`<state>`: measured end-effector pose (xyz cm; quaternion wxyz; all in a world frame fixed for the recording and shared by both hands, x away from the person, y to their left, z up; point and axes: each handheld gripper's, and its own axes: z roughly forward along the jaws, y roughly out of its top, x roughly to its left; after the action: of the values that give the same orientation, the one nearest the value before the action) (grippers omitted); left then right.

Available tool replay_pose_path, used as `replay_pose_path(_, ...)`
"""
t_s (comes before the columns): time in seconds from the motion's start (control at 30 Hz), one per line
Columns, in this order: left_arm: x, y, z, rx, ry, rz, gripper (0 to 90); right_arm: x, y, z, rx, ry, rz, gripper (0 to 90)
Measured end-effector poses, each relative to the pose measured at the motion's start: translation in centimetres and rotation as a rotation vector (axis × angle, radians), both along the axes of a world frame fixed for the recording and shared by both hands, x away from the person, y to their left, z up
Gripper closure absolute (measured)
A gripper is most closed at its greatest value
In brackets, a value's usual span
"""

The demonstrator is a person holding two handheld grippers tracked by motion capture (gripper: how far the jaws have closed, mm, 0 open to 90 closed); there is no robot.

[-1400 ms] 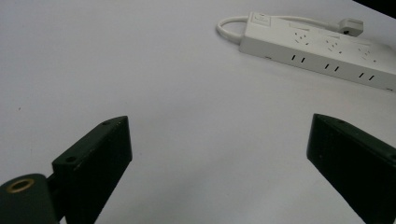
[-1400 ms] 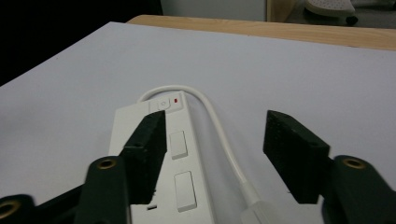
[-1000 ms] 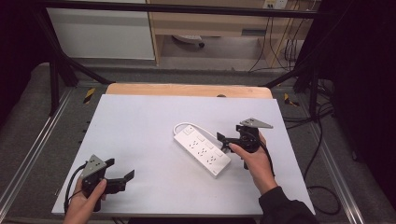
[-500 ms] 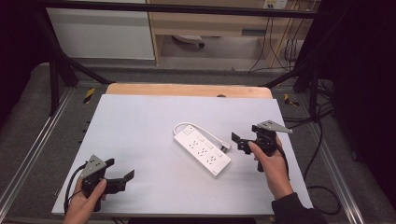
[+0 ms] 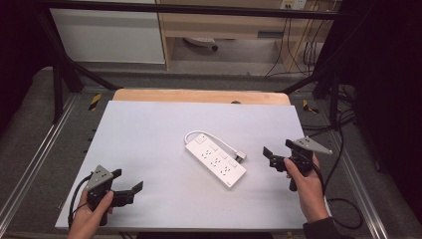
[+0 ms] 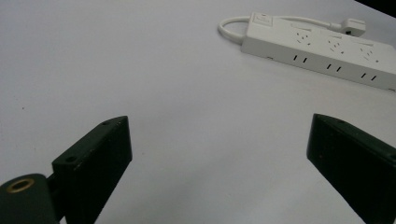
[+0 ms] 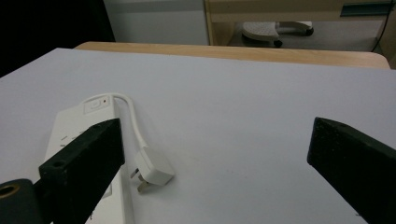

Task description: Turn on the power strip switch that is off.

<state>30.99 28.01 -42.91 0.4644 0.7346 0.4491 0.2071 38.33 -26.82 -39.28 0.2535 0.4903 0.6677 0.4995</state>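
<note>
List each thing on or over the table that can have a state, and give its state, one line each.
power strip: lying flat on the table, sockets up, nothing plugged in.
plug: unplugged, lying on the table beside the strip, cable looped back to it.
left gripper: open, holding nothing.
right gripper: open, holding nothing, apart from the strip.

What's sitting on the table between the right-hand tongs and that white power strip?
The strip's own white plug, on its short cable, lies between the right tongs and the power strip. The high view shows it; the right gripper view shows it closer.
</note>
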Motion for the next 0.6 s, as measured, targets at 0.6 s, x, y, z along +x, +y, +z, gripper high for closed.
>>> replay_pose_path(0.6, 0.0, 0.0, 0.1, 0.001, -0.005, -0.002, 6.5, -2.9, -2.4, -3.2, -0.065, 0.058, -0.026, 3.2)
